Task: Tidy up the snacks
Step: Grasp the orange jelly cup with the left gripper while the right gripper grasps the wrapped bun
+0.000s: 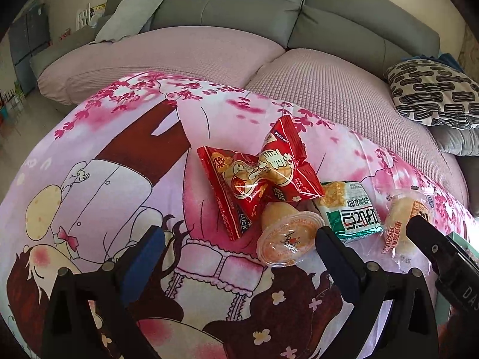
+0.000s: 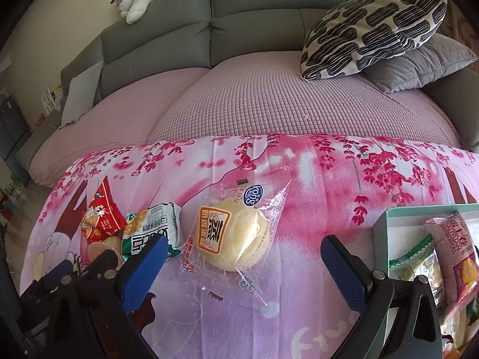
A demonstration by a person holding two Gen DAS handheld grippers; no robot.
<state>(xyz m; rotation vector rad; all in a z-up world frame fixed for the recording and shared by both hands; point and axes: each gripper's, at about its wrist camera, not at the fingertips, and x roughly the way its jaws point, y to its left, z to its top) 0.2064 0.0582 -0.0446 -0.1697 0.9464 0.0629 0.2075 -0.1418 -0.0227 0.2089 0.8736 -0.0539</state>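
While agape, hand-held gripper (image 2: 242,257) astride bun (image 2: 230,233)

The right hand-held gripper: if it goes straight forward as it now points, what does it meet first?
Most likely the clear-wrapped round pastry, which lies between the open fingers of the right hand-held gripper just ahead; depth is uncertain.

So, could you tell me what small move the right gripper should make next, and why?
Probably ease the right gripper forward and down so its open jaws straddle the clear-wrapped round pastry. That pastry lies loose on the pink cloth, right between the blue fingers, while the teal box to the right already holds other snacks and looks like the place for it.
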